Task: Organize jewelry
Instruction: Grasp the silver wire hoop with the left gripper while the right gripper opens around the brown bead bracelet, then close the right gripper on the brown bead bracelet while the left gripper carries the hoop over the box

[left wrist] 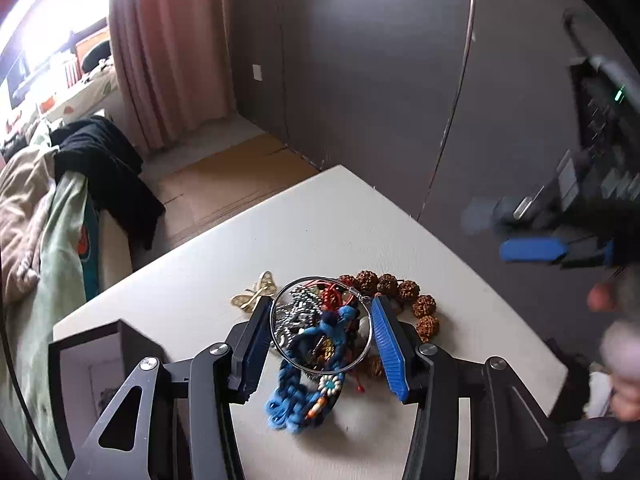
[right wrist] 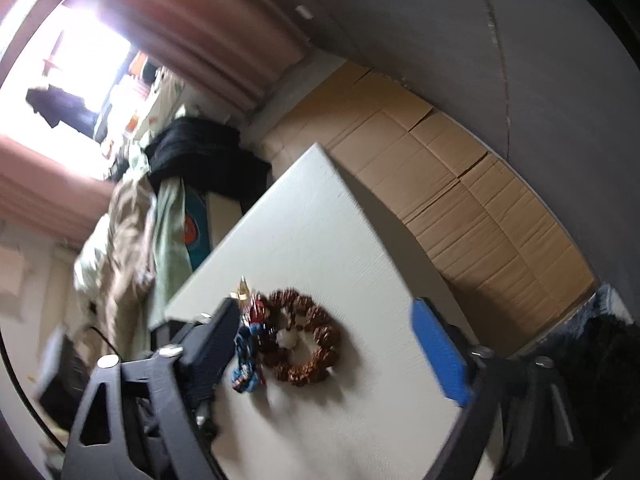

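While left gripper clamps silver hoop above jewelry pile, right gripper spread apart.

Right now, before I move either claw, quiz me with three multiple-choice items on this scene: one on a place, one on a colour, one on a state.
1. Where does the dark open box stand relative to the jewelry pile?
A. to its left in the left wrist view
B. beyond it, by the wall
C. on top of it

2. What colour is the braided cord at the near end of the pile?
A. green
B. blue
C. white

3. What is the left claw doing?
A. clamped flat with nothing in it
B. gripping the thin metal hoop across its width
C. out of view

Answers:
1 A, the box sits at the table's left corner.
2 B, its loops are bright blue.
3 B, both pads touch the hoop's rim.
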Motion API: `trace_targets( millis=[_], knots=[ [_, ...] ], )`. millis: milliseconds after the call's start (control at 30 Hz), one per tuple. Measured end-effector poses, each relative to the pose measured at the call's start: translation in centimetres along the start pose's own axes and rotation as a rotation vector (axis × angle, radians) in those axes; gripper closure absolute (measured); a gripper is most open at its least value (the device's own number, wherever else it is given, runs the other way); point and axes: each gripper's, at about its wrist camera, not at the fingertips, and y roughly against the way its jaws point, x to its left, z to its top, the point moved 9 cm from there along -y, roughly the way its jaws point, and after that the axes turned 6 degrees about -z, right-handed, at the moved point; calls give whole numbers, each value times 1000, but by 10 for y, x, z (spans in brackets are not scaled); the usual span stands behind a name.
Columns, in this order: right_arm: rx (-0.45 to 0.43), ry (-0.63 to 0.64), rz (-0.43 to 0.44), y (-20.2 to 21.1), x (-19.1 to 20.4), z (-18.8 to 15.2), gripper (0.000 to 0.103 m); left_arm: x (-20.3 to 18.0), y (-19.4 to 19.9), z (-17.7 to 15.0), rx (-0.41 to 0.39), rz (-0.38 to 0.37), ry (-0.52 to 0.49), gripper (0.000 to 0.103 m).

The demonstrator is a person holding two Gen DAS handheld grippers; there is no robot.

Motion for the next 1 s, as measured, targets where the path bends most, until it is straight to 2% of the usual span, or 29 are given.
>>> trace_targets(
  millis=[267, 333, 467, 633, 700, 833, 1000],
  knots=[
    [82, 123, -78, -32, 19, -23, 46, 29, 34, 3, -58, 27, 55, 52],
    [96, 153, -123, -41, 22, -31, 48, 40, 39, 1, -62, 47, 64, 52],
    [119, 201, -195, -55, 24, -41, 59, 67, 50, -3, -71, 59, 134, 52],
    [73, 257, -279, -55, 28, -38, 63, 87, 69, -7, -102, 79, 178, 52],
    [52, 287, -339, -55, 26, -35, 81, 94, 75, -8, -109, 85, 193, 52],
    [31, 229, -277, -44, 24, -31, 83, 102, 86, -12, -123, 92, 210, 52],
    [-86, 181, -112, -7, 50, -16, 83, 115, 104, -16, -153, 88, 248, 52]
  ],
)
